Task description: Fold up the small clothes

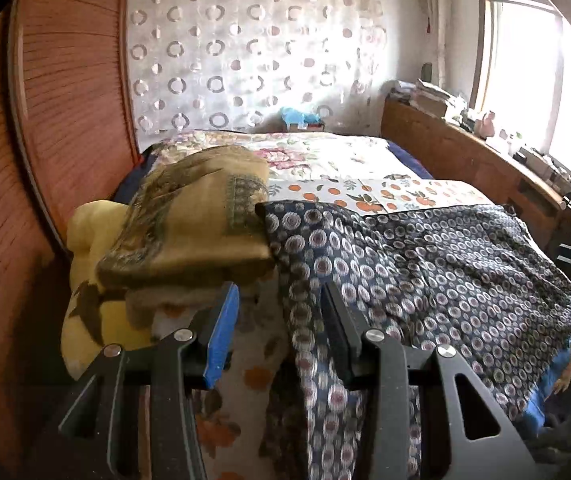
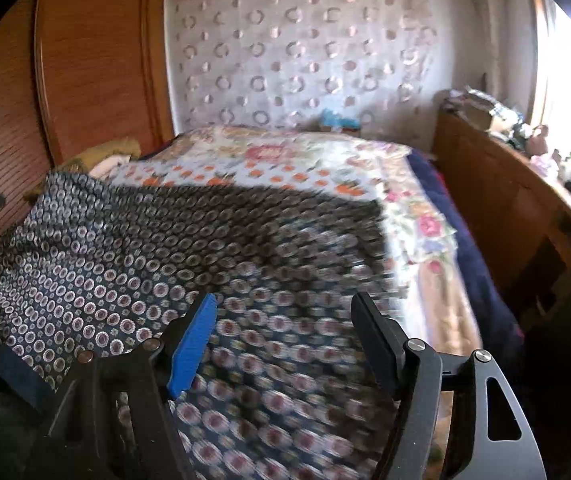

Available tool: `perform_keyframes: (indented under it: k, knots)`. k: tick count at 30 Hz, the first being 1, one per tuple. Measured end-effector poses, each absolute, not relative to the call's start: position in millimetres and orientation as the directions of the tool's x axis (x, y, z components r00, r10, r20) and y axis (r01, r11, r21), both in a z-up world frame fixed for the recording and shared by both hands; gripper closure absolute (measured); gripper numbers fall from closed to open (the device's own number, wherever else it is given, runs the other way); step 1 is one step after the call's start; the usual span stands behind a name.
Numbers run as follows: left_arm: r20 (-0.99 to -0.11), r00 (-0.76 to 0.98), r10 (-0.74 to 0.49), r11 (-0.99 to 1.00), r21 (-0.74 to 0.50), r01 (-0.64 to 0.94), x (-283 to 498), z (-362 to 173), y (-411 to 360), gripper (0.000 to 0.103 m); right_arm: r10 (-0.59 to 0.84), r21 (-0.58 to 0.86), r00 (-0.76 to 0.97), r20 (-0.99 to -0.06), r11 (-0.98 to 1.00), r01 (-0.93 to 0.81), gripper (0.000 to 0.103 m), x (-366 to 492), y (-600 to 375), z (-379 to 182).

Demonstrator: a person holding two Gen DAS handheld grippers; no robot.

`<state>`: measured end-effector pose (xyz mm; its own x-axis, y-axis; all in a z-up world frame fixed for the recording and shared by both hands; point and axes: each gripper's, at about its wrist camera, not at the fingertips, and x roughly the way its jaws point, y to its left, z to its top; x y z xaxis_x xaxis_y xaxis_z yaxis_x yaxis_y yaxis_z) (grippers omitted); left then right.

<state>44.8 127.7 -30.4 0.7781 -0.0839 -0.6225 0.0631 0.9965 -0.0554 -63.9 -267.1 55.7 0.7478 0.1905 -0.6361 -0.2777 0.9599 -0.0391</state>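
Dark navy garment (image 1: 425,264) printed with small pale rings lies spread over the near end of the floral-quilted bed (image 1: 325,156), filling the centre and right of the left wrist view and the lower left of the right wrist view. I judge one fold just laid and let go; next I need to pick a fresh edge and carry it across flat. A folded mustard-yellow blanket (image 1: 189,220) sits at centre left, touching the cloth's corner. My left gripper (image 1: 281,320) stands partly open, nothing pinched, cloth beneath it. My right gripper (image 2: 285,328) gapes wider, empty, hovering above the blurred print.
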Motion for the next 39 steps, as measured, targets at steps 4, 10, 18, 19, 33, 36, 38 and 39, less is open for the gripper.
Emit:
perform_keyframes:
  k: [4,10,18,19,33,36,38,39]
  knots:
    - [-0.644,0.760,-0.092,0.996,-0.049,0.080,73,-34,125,0.059,0.205,-0.033,0.704,-0.681,0.951,-0.309,0.032,-37,-254,35]
    - [-0.685,0.721,-0.109,0.994,-0.085,0.070,106,-49,132,0.059,0.178,-0.068,0.670,-0.721,0.944,-0.324,0.032,-10,-243,17]
    - [-0.691,0.715,-0.103,0.994,-0.090,0.056,128,-50,133,0.060,0.179,-0.056,0.636,-0.751,0.942,-0.331,0.032,8,-235,6]
    - [-0.686,0.719,-0.114,0.993,-0.095,0.067,128,-49,133,0.062,0.180,-0.055,0.636,-0.750,0.942,-0.331,0.032,7,-236,8]
    - [-0.631,0.775,-0.036,0.998,0.011,0.055,143,-8,123,0.101,0.184,-0.052,0.639,-0.747,0.942,-0.332,0.032,5,-240,7]
    - [-0.640,0.768,0.003,1.000,0.025,0.017,147,-13,129,0.101,0.184,-0.052,0.639,-0.747,0.942,-0.332,0.031,5,-240,7]
    - [-0.652,0.758,0.021,0.999,0.037,0.004,147,-18,131,0.101,0.184,-0.052,0.639,-0.747,0.942,-0.333,0.031,5,-240,7]
    - [-0.657,0.754,0.026,0.999,0.039,-0.001,144,-22,132,0.101,0.185,-0.052,0.639,-0.747,0.942,-0.333,0.032,5,-241,7]
